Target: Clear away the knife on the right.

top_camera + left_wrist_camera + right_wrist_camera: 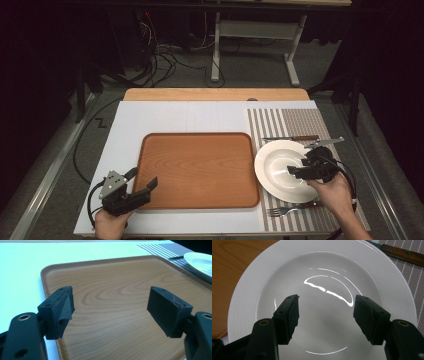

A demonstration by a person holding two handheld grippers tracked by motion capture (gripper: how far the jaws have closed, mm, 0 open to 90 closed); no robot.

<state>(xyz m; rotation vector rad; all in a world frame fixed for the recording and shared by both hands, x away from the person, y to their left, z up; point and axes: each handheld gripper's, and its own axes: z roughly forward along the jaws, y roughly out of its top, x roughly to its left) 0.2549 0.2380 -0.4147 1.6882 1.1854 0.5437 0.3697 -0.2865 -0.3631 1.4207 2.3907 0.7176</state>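
A brown wooden tray [197, 170] lies in the middle of the white table cover. To its right, a white deep plate [275, 167] rests on a striped placemat [300, 122]. My left gripper [143, 178] hovers open over the tray's front left corner, and its own view shows the jaws wide apart above the tray [100, 262] with nothing between them. My right gripper [298, 167] is open over the right part of the plate. In its own view the right gripper [325, 302] frames the plate's bowl [249, 290], empty-jawed.
A knife with a wooden handle [292, 138] lies beyond the plate, with a silver utensil [325, 142] beside it. Nearer than the plate lies a fork [292, 209]. The knife handle [403, 253] also shows past the plate. A wooden table edge [215, 94] runs along the back.
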